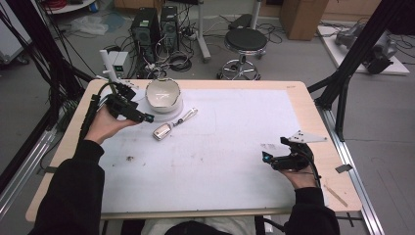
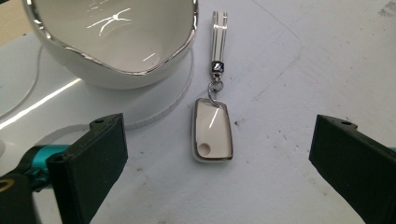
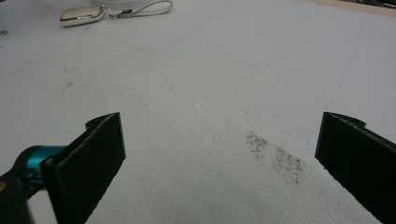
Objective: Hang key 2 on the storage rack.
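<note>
A small silver-rimmed, cream-faced key fob [image 2: 212,131] with a metal ring and strap is seen at centre frame, between the widely parted jaws of the left gripper [image 2: 219,158]; light, rigid and probably slippery, it is best gripped across its long edges. The right gripper [image 1: 268,157] is likewise held wide, empty.

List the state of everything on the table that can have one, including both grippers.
Left gripper: open, jaws either side of the key fob, not touching.
Right gripper: open, holding nothing.
Key fob: flat on the mat, strap stretched out.
Bowl: upright, nothing visible inside, on a white disc.
</note>
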`<state>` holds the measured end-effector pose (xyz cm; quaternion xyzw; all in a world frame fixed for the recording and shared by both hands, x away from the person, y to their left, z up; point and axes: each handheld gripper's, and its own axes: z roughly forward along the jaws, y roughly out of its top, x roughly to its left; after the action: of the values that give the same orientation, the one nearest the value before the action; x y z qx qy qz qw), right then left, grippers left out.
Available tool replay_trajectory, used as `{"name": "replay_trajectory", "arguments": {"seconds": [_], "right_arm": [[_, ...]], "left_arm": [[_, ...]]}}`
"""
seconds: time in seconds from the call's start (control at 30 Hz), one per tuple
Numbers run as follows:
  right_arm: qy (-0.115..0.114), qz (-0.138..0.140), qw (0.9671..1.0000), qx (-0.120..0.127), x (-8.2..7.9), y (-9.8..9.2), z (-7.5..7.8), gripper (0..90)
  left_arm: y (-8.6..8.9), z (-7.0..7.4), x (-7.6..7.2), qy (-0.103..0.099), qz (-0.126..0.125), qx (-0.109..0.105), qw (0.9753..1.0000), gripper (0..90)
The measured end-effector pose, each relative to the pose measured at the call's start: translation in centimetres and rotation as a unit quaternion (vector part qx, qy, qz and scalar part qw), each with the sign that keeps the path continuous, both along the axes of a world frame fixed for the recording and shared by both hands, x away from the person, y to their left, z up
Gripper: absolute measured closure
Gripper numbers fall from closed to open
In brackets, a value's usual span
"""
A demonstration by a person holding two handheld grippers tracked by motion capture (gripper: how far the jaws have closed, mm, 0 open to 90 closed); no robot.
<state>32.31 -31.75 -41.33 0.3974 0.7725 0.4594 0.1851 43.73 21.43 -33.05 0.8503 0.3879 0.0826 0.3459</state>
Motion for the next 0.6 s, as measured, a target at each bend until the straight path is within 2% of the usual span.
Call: {"name": "replay_trajectory", "arguments": {"seconds": [0.3,0.47,0.6], "right_arm": [[0.0,0.001,1.0,0.002,0.0,0.0,0.0,0.6],[-0.002,0.002,1.0,-0.001,0.0,0.0,0.0,0.5],[0.0,0.001,1.0,0.003,0.0,0.0,0.0,0.6]], "left_arm": [[-2.6,-1.4,0.8,0.012,-0.025,0.023,0.9993,4.9],[-4.3,-2.1,1.1,0.015,-0.04,0.028,0.9987,4.9],[-5.3,-2.5,1.2,0.006,-0.057,0.024,0.9981,4.9]]}}
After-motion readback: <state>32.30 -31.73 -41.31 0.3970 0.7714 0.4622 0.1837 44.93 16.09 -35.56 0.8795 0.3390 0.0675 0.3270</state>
